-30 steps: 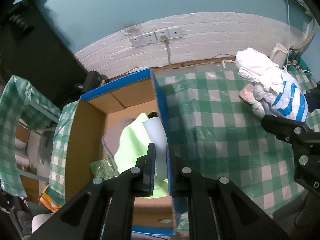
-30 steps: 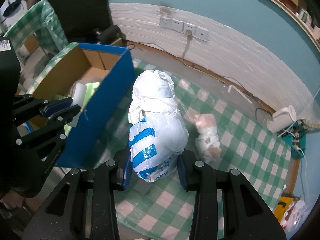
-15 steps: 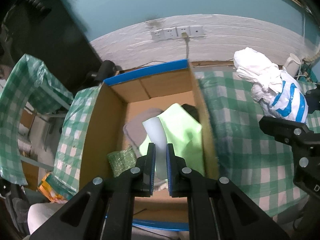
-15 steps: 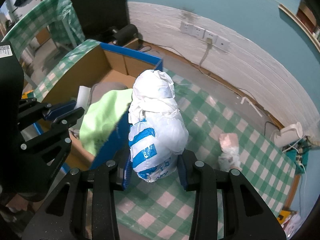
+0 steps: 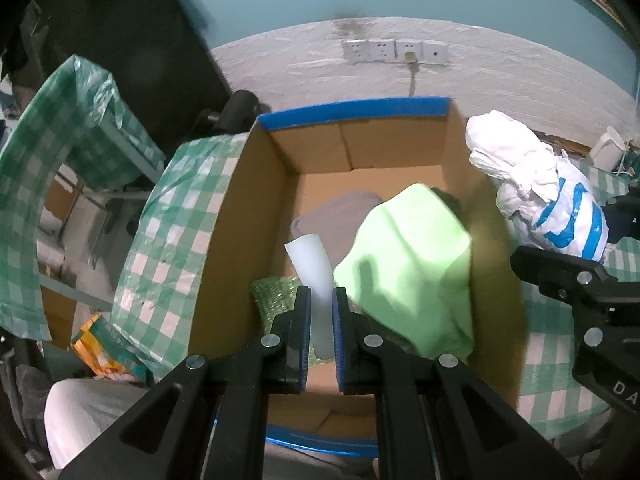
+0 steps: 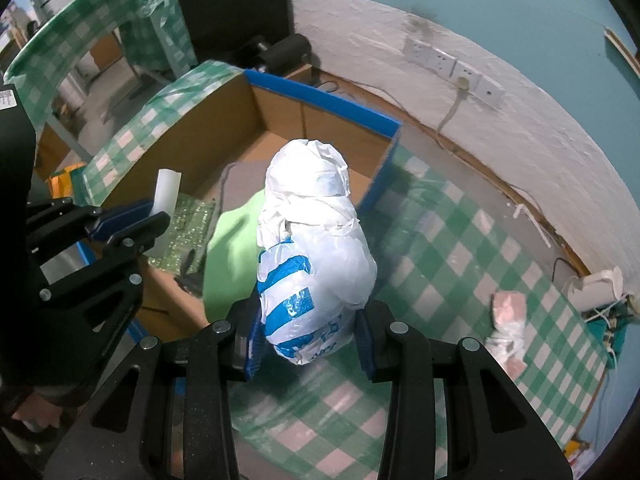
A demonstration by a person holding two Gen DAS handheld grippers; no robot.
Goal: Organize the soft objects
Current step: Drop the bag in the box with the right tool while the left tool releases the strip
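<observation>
My right claw [image 6: 306, 338] was clamped around the lower half of the plastic bag bundle [image 6: 316, 264], beside the cardboard box [image 6: 320, 108]; it looked light, squashy and slippery, best gripped mid-bulge.

Both wrist views look steeply down, sharing the cardboard box [image 5: 248, 216] [image 6: 276, 120].

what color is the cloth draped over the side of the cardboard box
Light lime green cloth, draped over the cardboard box wall; clearest in the left wrist view.
</observation>
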